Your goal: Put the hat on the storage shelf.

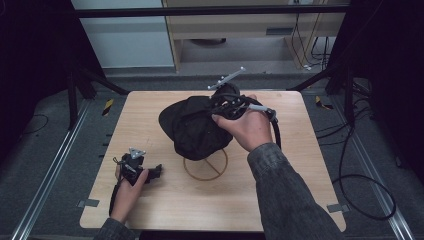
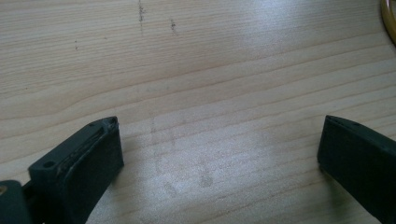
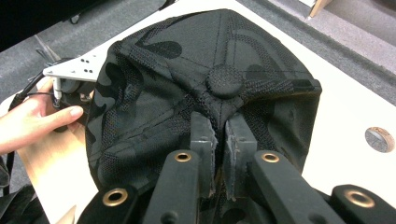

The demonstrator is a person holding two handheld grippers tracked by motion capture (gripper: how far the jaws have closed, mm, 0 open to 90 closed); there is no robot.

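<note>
Wooden table (image 1: 300, 165) fills the middle of my high view. At its centre, my right gripper (image 3: 218, 133) has its jaws pinched together on the crown fabric of the black cap (image 3: 187, 93), above a wooden ring stand (image 1: 206, 167). At lower left, my left gripper (image 2: 219, 135) sits with jaws wide apart, holding nothing.

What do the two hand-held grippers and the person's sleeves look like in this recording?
Both hand-held grippers, left and right, are black with flat rectangular jaws. Brass-coloured rivets mark the right one's linkage. Each carries a grey three-cornered plate on top and trails a black cable. The person wears dark grey long sleeves.
</note>
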